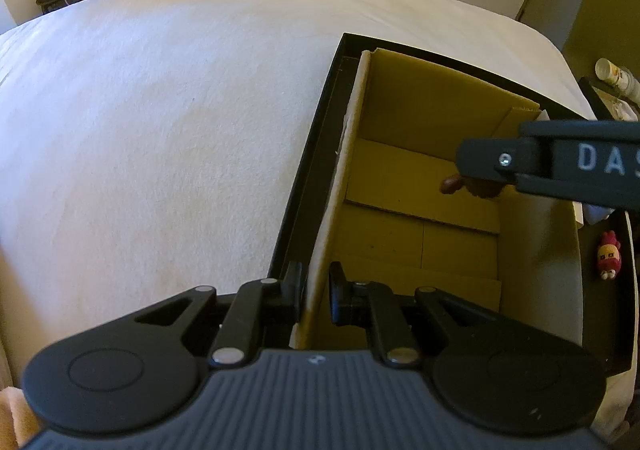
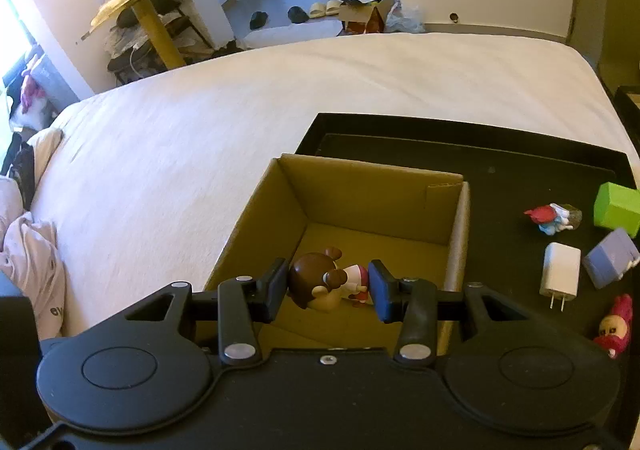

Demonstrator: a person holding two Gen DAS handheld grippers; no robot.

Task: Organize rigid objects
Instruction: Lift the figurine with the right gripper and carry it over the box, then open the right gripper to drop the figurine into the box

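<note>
An open cardboard box [image 1: 420, 109] [image 2: 376, 201] stands on a black tray [image 1: 304, 177] [image 2: 500, 185] on a white bed. My left gripper [image 1: 314, 292] is shut on the box's near left wall. My right gripper [image 2: 328, 286] is over the box, its jaws closed on a brown-haired doll figure [image 2: 320, 282] held by head and feet above the box floor. In the left wrist view the right gripper [image 1: 560, 165] reaches in from the right, with the doll [image 1: 472, 185] partly hidden under it.
On the tray to the right of the box lie a green block [image 2: 616, 207], a red and blue figure [image 2: 554, 217], a white charger [image 2: 560, 274], a grey-blue box [image 2: 610, 262] and a red figure [image 2: 616, 324] [image 1: 608, 256]. White bedding [image 2: 280, 97] spreads to the left.
</note>
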